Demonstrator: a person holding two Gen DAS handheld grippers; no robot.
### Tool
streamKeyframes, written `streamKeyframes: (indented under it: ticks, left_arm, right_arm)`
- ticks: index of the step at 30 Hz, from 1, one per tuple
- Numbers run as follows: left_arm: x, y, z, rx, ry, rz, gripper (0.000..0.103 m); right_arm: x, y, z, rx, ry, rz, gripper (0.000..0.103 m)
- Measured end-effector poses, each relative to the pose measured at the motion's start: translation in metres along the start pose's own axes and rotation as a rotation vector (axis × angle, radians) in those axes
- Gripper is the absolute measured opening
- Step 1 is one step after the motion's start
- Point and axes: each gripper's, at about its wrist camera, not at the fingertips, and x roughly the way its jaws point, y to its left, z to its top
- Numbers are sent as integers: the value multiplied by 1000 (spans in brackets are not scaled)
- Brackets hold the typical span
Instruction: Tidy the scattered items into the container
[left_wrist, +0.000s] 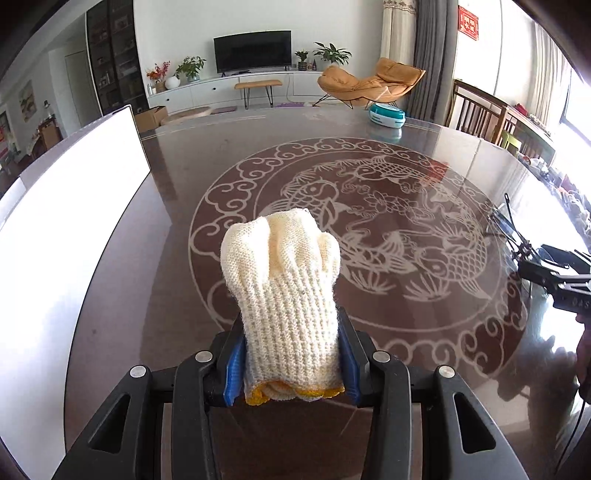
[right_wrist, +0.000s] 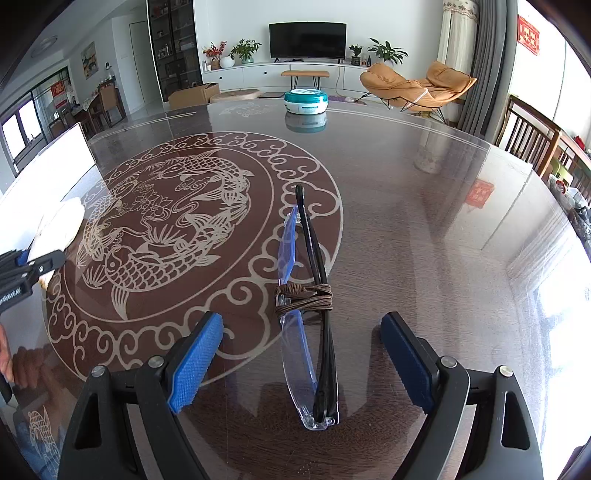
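My left gripper (left_wrist: 291, 354) is shut on a cream knitted glove (left_wrist: 284, 280) with a yellow cuff, held above the table; the glove also shows in the right wrist view (right_wrist: 61, 225) at the far left. The white container (left_wrist: 55, 236) stands at the left, its wall close beside the glove. My right gripper (right_wrist: 303, 354) is open, its blue pads either side of folded glasses (right_wrist: 310, 325) with black arms and a brown cord wound round them, lying on the table. The right gripper also shows in the left wrist view (left_wrist: 554, 273).
A glossy dark round table (left_wrist: 406, 155) with a fish pattern carries everything. A teal and white round box (right_wrist: 306, 100) sits at the far edge. Wooden chairs (right_wrist: 535, 140) stand at the right. The white container also shows in the right wrist view (right_wrist: 55, 166).
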Motion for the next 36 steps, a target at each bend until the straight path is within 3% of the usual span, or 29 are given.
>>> streamKeyframes:
  ticks: [1,3,4,5,36]
  left_arm:
    - [-4,-2,-5,5,0,-5,48]
    - [-4,-5,-8,9,13,-18,73]
    - [-1,-8,-9,12,38,-13,98]
    - [2,-9,-7,15,52,4,103]
    - [1,-7,-17,-2,56,0,103]
  right_arm:
    - [0,0,0,0,0,0,88]
    - [0,0,0,0,0,1,88]
    - [0,0,0,0,0,1,88]
    - [0,0,0,0,0,0,88]
    - [0,1,0,-2,1,1,90]
